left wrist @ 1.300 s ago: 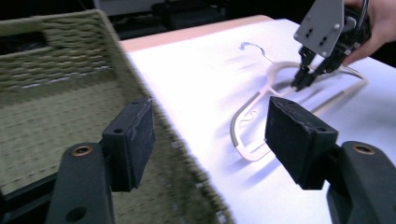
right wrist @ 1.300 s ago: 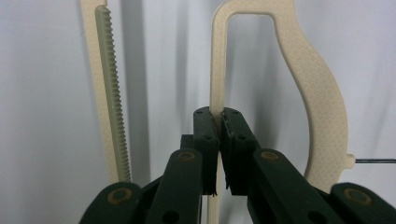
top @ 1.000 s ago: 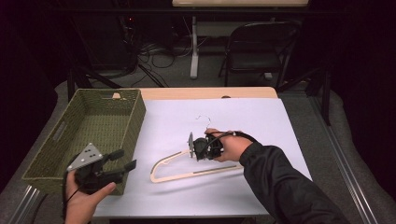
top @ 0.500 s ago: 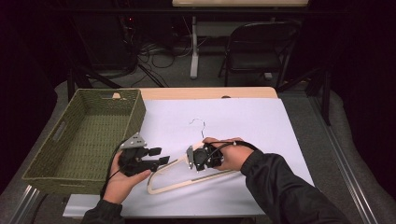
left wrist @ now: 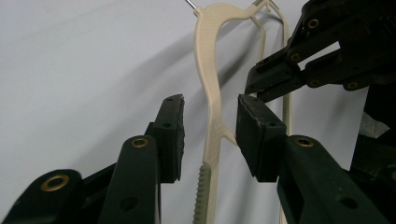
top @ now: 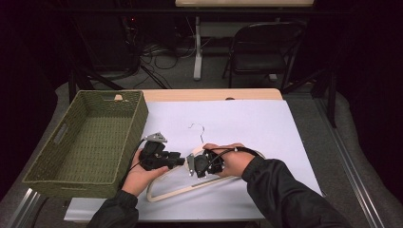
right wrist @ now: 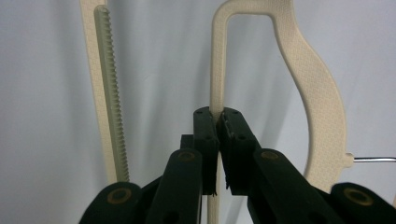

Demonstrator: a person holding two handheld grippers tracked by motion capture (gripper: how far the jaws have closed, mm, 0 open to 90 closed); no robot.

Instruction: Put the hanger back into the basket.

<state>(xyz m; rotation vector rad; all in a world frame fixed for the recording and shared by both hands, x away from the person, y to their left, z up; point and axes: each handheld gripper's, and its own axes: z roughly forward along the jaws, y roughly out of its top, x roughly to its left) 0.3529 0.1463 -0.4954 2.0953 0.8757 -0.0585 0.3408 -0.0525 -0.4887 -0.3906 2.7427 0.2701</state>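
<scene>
Nearest to us, both forearms come in low over the white table cover [top: 294,128], sleeves dark, wrists bent inward so the two tools point at each other across the middle of the table. Our left gripper [left wrist: 208,135] has its jaws spread apart on either side of one cream arm of the hanger [top: 164,192], with a clear gap at each pad, so it holds nothing yet. Just beyond it, our right gripper [right wrist: 218,122] is clenched on a thin cream strut of that same hanger, pads pressed flat against both faces.

The hanger lies flat on the cover, in front of us and beside the basket. We judge it light and stiff, a moulded plastic frame with a lightly textured surface that should not slip much between rubbery pads. The broad shoulder curve is too wide to pinch well; the narrow struts suit the jaws better, and the ribbed bar [right wrist: 111,88] offers extra bite. Held at one point it will likely swing, so a second grip on the opposite arm should steady it.

Farther off, its wire hook [top: 197,129] points away from us. The woven green basket [top: 57,178] stands at the left edge, apart from the hanger.
</scene>
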